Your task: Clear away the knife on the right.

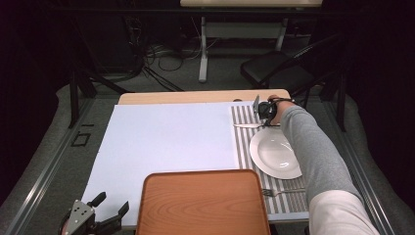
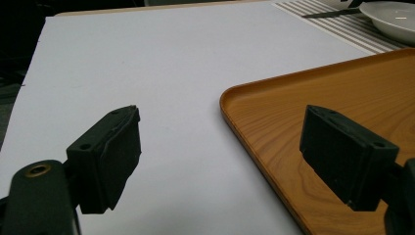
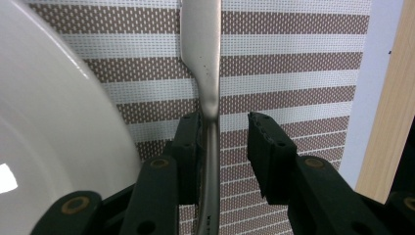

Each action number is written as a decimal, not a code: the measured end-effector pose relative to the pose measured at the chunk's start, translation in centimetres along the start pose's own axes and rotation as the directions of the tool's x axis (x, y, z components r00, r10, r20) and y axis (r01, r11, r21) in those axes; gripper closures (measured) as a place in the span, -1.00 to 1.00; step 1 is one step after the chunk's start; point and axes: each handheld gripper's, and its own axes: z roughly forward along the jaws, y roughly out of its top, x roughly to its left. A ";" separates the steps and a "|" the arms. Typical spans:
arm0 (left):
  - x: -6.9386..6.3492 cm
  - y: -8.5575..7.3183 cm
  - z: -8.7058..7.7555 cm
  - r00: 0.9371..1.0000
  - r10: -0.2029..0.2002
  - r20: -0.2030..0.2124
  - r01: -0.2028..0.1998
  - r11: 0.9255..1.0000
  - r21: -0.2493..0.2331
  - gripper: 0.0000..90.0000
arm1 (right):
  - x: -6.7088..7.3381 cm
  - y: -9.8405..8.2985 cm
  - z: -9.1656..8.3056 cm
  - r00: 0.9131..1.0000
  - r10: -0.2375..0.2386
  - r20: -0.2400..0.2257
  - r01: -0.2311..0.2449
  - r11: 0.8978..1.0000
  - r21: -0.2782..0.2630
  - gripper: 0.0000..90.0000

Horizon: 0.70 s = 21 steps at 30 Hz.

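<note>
A pale sheet covers most of the tabletop (image 1: 166, 142), with bare wood showing along its far edge. At the near edge, in the middle, sits a wooden tray (image 1: 203, 203) with nothing on it. To the right lies a striped placemat (image 1: 244, 142) carrying a white plate (image 1: 275, 152), a fork (image 1: 281, 191) on its near side and a knife (image 1: 250, 126) on its far side, lying crosswise.

The right gripper (image 1: 265, 110) reaches over the far right of the placemat to the knife's handle. In the right gripper view the knife (image 3: 205, 73) runs between the jaws, which stand apart: one pad touches the handle, the other is clear of it, so nothing is clamped yet. The plate's rim (image 3: 58, 127) is just beside that touching jaw.

The left gripper (image 1: 105, 213) rests at the near left corner, jaws wide apart and empty, beside the tray's corner (image 2: 235, 98).

The risk, as I judge it, is that the handle sits off-centre. Closing may push the thin knife sideways or pinch it askew, so it slips or swings into the plate on lifting.
</note>
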 end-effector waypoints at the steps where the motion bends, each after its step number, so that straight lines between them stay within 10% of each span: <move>1: 0.0 0.0 0.0 1.000 0.000 0.000 0.000 1.000 0.000 -0.65 | 0.1 -0.1 0.4 1.000 0.003 0.006 -0.003 1.000 -0.020 0.50; 4: -0.1 0.0 -0.1 1.000 -0.001 -0.004 0.001 1.000 -0.003 -0.65 | 0.1 0.1 0.3 0.999 -0.021 -0.028 0.023 0.998 0.057 0.51; 5: -0.1 0.0 -0.1 1.000 -0.001 -0.004 0.001 1.000 -0.003 -0.65 | 0.4 -0.3 1.1 1.000 -0.001 0.012 0.001 0.999 -0.032 0.53; 8: 0.0 0.0 -0.1 1.000 -0.002 -0.004 0.002 1.000 -0.005 -0.65 | 0.3 -0.2 0.7 0.999 -0.014 -0.028 0.016 0.998 0.062 0.55; 21: 0.0 -0.1 -0.1 1.000 -0.001 -0.006 0.001 1.000 -0.003 -0.65 | 0.3 -0.6 1.3 0.999 -0.024 -0.022 0.025 0.999 0.042 0.65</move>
